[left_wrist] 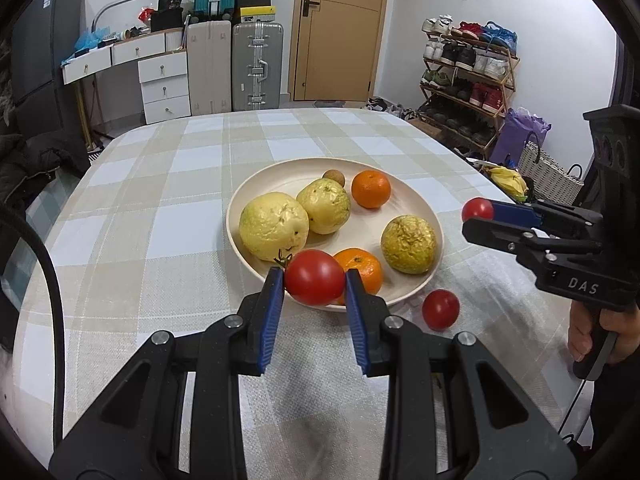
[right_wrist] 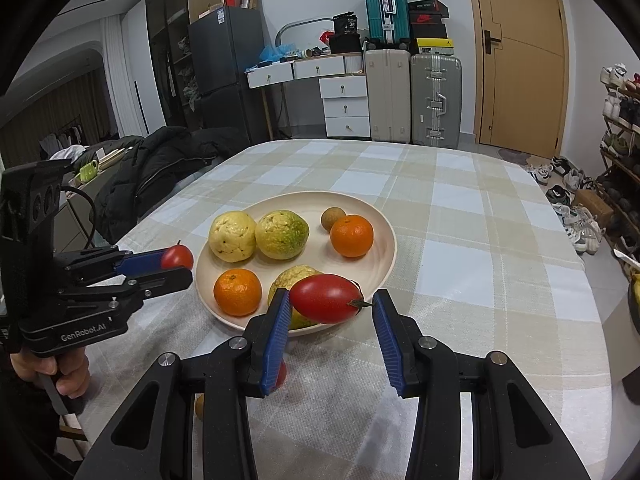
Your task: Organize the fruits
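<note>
1. My left tongs (left_wrist: 314, 274) are clamped on a round, glossy red tomato (left_wrist: 314, 284) with a green stalk. Both blue ribbed pads (left_wrist: 271, 312) press its sides, and it hangs just over the near rim of the plate.
2. My right tongs (right_wrist: 332, 296) hold an oblong, smooth red tomato (right_wrist: 326, 298) lengthwise. The left pad touches its blunt end and its dried stem tip reaches the right pad. It is lifted above the near edge of the plate, in front of one guava.
3. In the left wrist view the right tongs come in from the right side, level with the plate's right edge but apart from it.
4. The wide, shallow cream-coloured plate (left_wrist: 280, 178) lies on the table straight ahead of both tongs.
5. On it are three knobbly yellow-green guavas (left_wrist: 274, 226) – two touching at the left, one alone at the right.
6. Also on it are two round orange mandarins: one at the near rim (right_wrist: 237, 292), one at the far side (right_wrist: 352, 236).
7. A small brown round longan (right_wrist: 333, 218) sits just beside the far mandarin.
8. A third small red tomato (left_wrist: 441, 309) rests on the cloth, just off the plate's near-right rim.
9. The beige-and-white checked tablecloth (left_wrist: 168, 208) covers the whole table.
</note>
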Motion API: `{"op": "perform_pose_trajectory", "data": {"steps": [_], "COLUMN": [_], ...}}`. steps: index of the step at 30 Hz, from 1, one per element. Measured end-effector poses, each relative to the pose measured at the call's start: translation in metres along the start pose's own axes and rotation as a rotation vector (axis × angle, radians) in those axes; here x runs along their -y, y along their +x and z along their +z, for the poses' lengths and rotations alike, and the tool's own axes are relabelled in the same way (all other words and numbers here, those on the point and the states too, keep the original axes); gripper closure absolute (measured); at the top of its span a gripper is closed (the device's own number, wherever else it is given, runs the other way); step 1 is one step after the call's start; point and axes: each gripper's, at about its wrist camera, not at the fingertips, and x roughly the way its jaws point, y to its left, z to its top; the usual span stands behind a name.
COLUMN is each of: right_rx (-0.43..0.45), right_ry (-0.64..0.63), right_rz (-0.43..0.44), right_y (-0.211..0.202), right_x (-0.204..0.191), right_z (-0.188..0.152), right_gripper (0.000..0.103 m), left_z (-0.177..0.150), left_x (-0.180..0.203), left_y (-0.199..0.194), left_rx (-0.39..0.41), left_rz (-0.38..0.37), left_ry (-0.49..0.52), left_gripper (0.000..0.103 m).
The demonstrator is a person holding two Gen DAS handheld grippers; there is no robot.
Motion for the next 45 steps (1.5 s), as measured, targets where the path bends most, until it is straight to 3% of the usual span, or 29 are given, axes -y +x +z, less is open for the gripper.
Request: {"op": "perform_pose_trajectory", "data": {"steps": [45], "right_rx": [-0.055], "right_ry": [0.107], "right_rz": [-0.001], "right_y": [0.060], "right_x": [0.019], "right_z": [0.032], "right_gripper": [0.060], "left_z": [0.025], "left_x": [-0.021], "left_y": [0.054], "left_rx": [-0.063], "left_rz": [0.031], "left_ry": [-0.023], "left_gripper": [0.075]}}
